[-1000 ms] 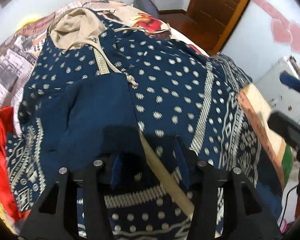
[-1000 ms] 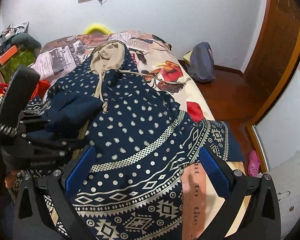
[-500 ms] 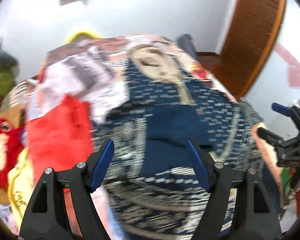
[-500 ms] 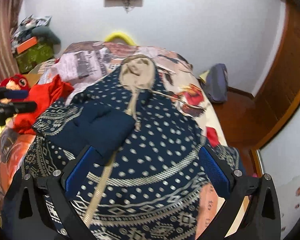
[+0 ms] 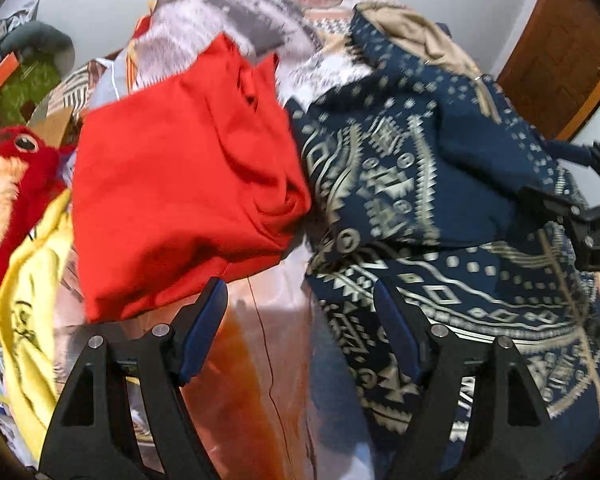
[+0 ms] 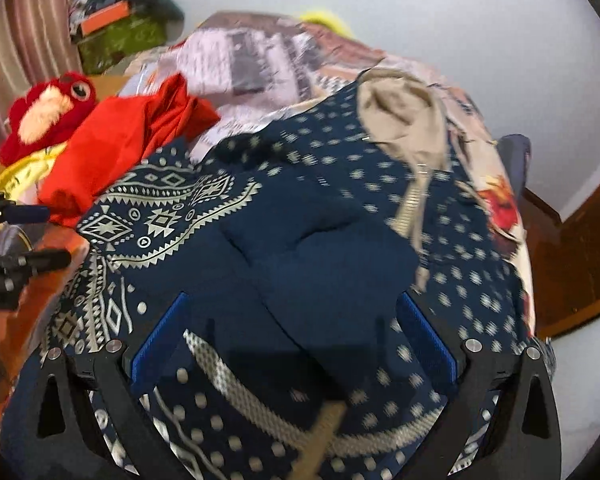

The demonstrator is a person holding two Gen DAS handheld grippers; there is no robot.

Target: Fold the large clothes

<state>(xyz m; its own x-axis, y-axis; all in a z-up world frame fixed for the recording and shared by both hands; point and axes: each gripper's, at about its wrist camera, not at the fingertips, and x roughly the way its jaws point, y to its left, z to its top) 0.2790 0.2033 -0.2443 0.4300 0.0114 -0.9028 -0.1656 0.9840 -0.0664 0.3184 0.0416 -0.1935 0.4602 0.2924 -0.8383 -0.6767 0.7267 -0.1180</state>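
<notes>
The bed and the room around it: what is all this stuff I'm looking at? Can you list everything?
hooded top: one, navy with cream patterns and a beige-lined hood, spread over the bed
red garment: one, bright red, bunched up beside the hooded top
yellow cloth: one, yellow with dark marks, at the bed's edge under the red garment
plush toy: one, red with a pale front, beyond the red garment
bedspread: one, printed with pictures, under everything
boxes: a stack, orange and green, by the curtain
door: one, brown wood, in the corner
left gripper: black with blue pads, open, over the bedspread
right gripper: black with blue pads, open, over the hooded top
</notes>
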